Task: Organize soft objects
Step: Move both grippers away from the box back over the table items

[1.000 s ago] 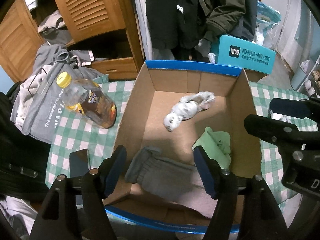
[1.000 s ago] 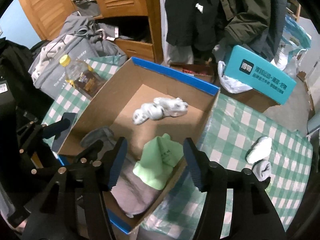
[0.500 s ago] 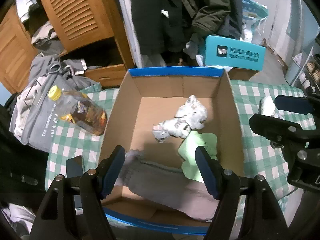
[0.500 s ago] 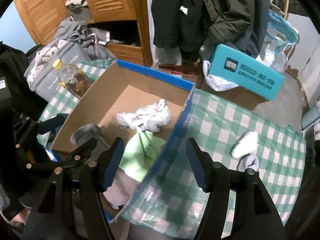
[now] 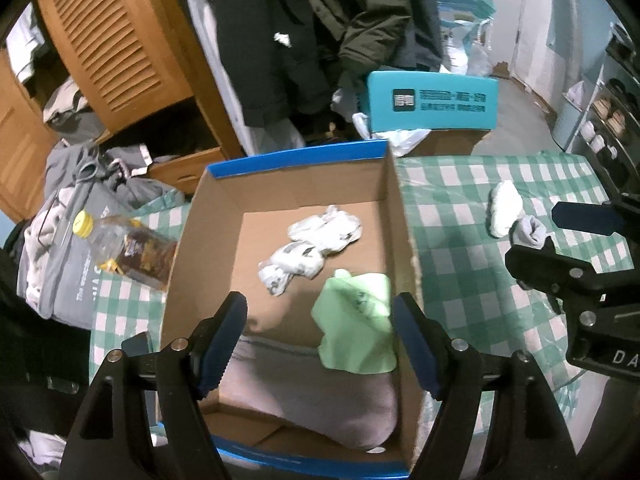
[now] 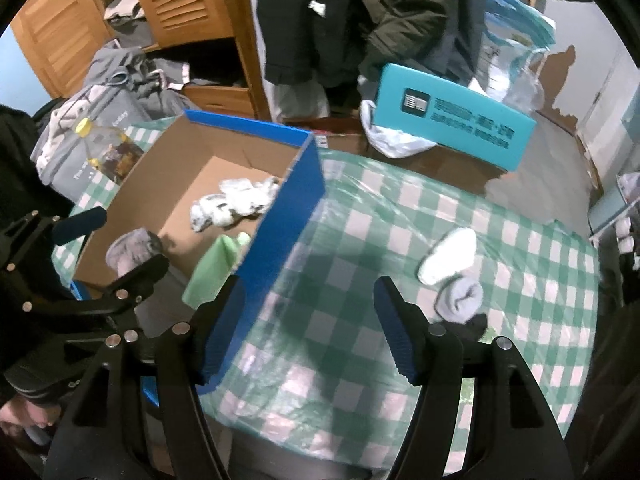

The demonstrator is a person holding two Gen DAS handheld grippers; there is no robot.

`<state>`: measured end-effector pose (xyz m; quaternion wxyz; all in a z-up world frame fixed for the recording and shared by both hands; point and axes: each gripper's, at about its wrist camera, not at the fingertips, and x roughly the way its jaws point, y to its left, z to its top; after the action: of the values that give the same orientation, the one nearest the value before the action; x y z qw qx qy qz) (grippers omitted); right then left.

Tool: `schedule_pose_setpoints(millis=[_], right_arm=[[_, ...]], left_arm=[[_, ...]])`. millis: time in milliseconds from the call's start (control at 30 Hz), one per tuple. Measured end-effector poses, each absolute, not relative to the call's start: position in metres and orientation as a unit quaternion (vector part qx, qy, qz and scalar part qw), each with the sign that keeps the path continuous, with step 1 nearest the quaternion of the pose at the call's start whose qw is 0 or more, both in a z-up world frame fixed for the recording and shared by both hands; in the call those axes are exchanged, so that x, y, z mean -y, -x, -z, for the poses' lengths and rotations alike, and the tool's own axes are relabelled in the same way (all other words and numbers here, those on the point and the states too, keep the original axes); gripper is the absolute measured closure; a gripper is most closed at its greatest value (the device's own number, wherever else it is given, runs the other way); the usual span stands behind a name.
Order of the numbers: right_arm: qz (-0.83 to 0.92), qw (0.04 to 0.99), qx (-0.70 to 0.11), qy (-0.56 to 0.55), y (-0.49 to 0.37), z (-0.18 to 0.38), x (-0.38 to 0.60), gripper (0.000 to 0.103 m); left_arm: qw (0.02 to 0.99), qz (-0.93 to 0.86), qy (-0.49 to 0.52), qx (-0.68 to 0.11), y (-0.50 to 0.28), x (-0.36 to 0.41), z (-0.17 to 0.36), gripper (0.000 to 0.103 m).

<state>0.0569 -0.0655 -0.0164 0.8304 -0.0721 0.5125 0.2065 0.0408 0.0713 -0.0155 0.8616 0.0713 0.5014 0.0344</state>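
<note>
An open cardboard box (image 5: 404,224) with blue rims stands on the green checked table. Inside lie a white patterned cloth bundle (image 5: 312,248), a light green cloth (image 5: 356,324) and a grey sock (image 5: 320,392). The box (image 6: 300,192) also shows in the right wrist view. A white sock (image 6: 448,256) and a grey sock (image 6: 460,300) lie on the table to the right; both also show in the left wrist view (image 5: 506,208). My left gripper (image 5: 320,344) is open and empty above the box's near end. My right gripper (image 6: 308,328) is open and empty above the tablecloth, beside the box.
A plastic bottle with a yellow cap (image 5: 120,248) lies left of the box. Grey clothes (image 5: 60,240) are piled at the table's left. A teal box (image 6: 452,120) sits behind the table. A wooden wardrobe (image 5: 120,52) and hanging dark coats (image 6: 360,12) stand behind.
Both grippers have moved to the right and back from the box. The right gripper, earlier over the green cloth in the box, is now over the tablecloth. The green cloth lies in the box.
</note>
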Motion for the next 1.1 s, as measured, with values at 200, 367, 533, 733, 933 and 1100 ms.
schedule_pose_setpoints(millis=[200,367,533,733,933,1100], right_arm=[[-0.192,0.833,-0.516,0.06,-0.057,0.021,0.094,0.036],[-0.179,0.833,-0.521,0.049,-0.058,0.026,0.118,0.036],[-0.163,0.832,-0.53,0.034,-0.06,0.034,0.144,0.036],[-0.147,0.83,-0.537,0.022,-0.062,0.044,0.172,0.036],[-0.122,0.826,-0.55,0.01,-0.063,0.062,0.205,0.036],[-0.102,0.821,-0.562,0.002,-0.066,0.078,0.228,0.036]], left_arm=[[0.86,-0.021,-0.092,-0.502,-0.044,-0.046,0.017,0.025],[0.858,-0.013,-0.102,-0.503,-0.047,-0.028,0.019,0.024],[0.855,-0.004,-0.116,-0.505,-0.05,-0.009,0.023,0.023],[0.851,0.007,-0.129,-0.509,-0.052,0.011,0.028,0.023],[0.844,0.022,-0.136,-0.519,-0.054,0.031,0.038,0.023],[0.838,0.042,-0.145,-0.525,-0.06,0.056,0.048,0.023]])
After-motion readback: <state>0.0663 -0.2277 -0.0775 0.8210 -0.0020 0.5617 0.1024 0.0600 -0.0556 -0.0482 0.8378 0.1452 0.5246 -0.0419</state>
